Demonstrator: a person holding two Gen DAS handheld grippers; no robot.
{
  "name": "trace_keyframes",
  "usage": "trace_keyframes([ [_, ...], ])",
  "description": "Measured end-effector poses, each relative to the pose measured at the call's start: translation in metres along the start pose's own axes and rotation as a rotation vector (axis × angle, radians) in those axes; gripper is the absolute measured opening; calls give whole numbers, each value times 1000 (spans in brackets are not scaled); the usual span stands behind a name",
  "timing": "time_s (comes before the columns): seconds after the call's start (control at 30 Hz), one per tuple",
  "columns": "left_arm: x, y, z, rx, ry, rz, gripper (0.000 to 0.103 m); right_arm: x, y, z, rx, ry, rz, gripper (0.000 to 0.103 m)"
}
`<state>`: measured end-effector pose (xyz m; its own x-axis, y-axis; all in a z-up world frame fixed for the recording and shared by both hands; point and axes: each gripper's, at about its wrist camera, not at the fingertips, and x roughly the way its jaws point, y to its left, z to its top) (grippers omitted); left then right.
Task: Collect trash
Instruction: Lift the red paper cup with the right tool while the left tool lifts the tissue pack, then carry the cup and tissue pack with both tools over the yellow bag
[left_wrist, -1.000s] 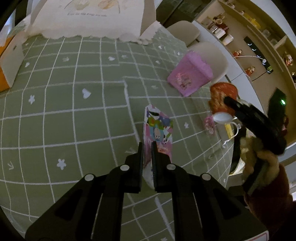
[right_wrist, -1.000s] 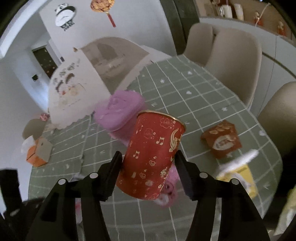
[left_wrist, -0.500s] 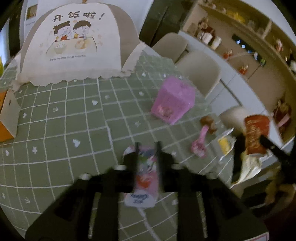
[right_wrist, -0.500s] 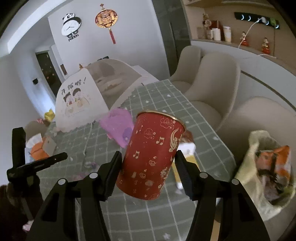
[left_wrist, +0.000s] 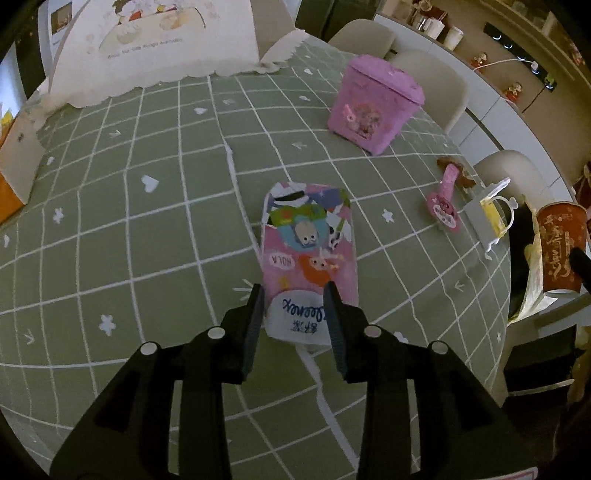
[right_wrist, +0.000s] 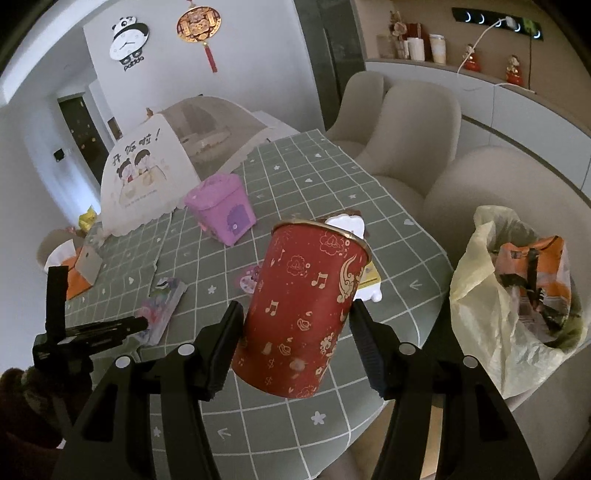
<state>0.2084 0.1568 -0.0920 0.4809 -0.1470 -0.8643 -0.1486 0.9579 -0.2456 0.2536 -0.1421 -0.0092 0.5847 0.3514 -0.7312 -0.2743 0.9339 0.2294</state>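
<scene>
Right claw (right_wrist: 295, 325): clamped on tilted cup (right_wrist: 303, 310); slip possible short of bag (right_wrist: 517, 295). Left claw (left_wrist: 294, 306): clamped on pack (left_wrist: 308, 254).

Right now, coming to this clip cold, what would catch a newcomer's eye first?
Probably the red paper cup, tilted and clamped in the right tongs above the table edge, with the yellowish trash bag open just to its right. Next, the pink cartoon tissue pack gripped by the left tongs over the green checked tablecloth, and the purple box standing farther back.
</scene>
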Motion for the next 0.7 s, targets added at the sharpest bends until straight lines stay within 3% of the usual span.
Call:
trace_keyframes([
  [0.07, 5, -1, -1, -13, 17, -9, 26, -2, -1, -2, 7, 3, -2, 56],
  [0.1, 8, 0, -2, -20, 27, -10, 17, -2, -2, -3, 11, 4, -3, 56],
  [0.2, 8, -4, -2, -21, 29, -21, 6, -7, -6, -5, 17, 0, -7, 56],
  [0.53, -57, -39, 52, 36, -174, -122, 4, -40, -23, 13, 23, -104, -3, 56],
  [0.7, -99, -87, 89, 121, -290, -199, 4, -65, -39, 29, -8, -175, -34, 56],
])
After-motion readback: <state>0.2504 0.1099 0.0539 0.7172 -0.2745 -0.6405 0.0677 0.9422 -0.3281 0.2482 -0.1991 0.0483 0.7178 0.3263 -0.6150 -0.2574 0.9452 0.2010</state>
